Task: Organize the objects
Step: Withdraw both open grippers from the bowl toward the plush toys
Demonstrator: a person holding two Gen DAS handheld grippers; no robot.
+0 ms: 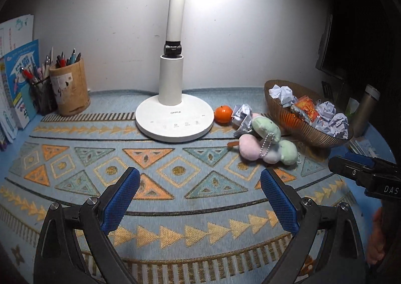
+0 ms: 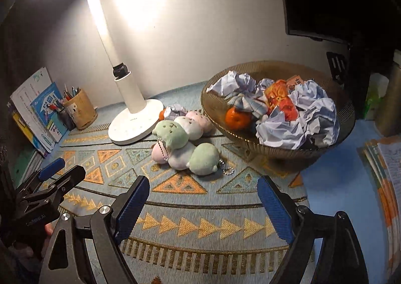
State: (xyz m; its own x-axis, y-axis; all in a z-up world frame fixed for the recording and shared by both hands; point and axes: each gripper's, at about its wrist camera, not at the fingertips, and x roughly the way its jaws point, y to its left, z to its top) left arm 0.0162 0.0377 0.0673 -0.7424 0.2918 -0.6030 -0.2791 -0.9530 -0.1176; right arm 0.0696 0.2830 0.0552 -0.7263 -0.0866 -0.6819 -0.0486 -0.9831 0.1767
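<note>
A pile of pink, white and green plush toys (image 1: pixel 265 142) (image 2: pixel 184 142) with ball chains lies on the patterned mat beside the lamp base. An orange (image 1: pixel 223 114) and a crumpled paper ball (image 1: pixel 242 118) sit behind them. A ribbed amber bowl (image 1: pixel 298 131) (image 2: pixel 283 152) holds crumpled papers, an orange (image 2: pixel 236 118) and red-orange packets. My left gripper (image 1: pixel 199 192) stands open over bare mat, short of the toys. My right gripper (image 2: pixel 203 200) is open too, empty, just in front of the plush pile and bowl.
A white desk lamp (image 1: pixel 174 118) stands mid-back. A wooden pen holder (image 1: pixel 71 90) and upright books (image 1: pixel 17 88) fill the back left. A metal flask (image 1: pixel 364 111) and a dark monitor are at the right. Papers (image 2: pixel 386 171) lie at the right edge.
</note>
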